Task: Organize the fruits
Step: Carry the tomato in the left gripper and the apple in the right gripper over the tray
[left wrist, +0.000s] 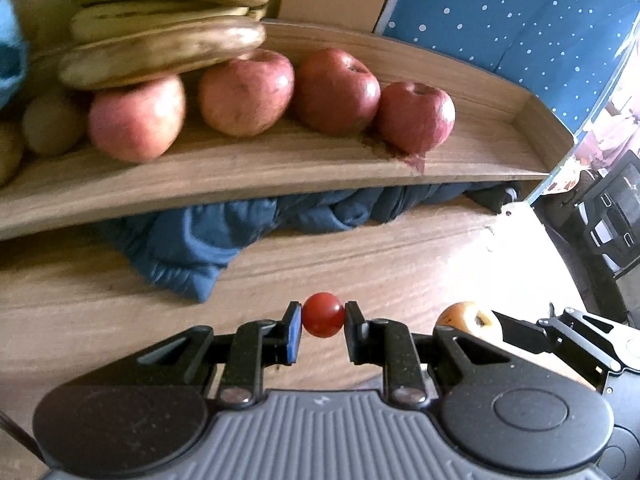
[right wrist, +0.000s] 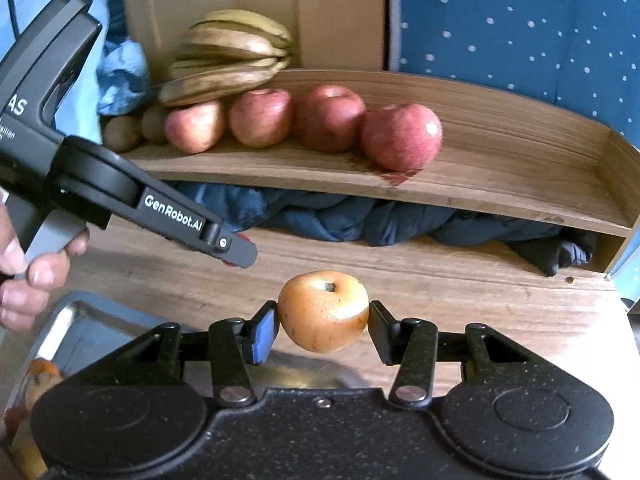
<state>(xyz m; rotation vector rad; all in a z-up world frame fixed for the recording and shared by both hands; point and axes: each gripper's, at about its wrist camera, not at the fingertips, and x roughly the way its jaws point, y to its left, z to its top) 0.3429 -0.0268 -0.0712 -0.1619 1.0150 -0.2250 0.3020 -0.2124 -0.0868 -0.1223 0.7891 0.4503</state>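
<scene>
My left gripper [left wrist: 322,316] is shut on a small red tomato [left wrist: 322,314], held above the wooden table. My right gripper [right wrist: 323,316] is shut on a small orange fruit with a dark stem pit [right wrist: 323,311]; that fruit [left wrist: 466,317] also shows at the lower right of the left wrist view. Ahead stands a raised wooden shelf tray [left wrist: 280,168] carrying several red apples [left wrist: 334,90], a bunch of bananas [left wrist: 168,36] resting on them, and brown kiwis [left wrist: 52,122] at its left end. The right end of the shelf tray [right wrist: 520,168] is bare wood.
A dark blue cloth [left wrist: 224,232] is bundled under the shelf. A metal tray [right wrist: 76,332] with more fruit lies at the lower left. A person's hand [right wrist: 28,276] holds the left gripper's handle. A blue dotted curtain [right wrist: 520,20] and a cardboard box [right wrist: 248,4] stand behind.
</scene>
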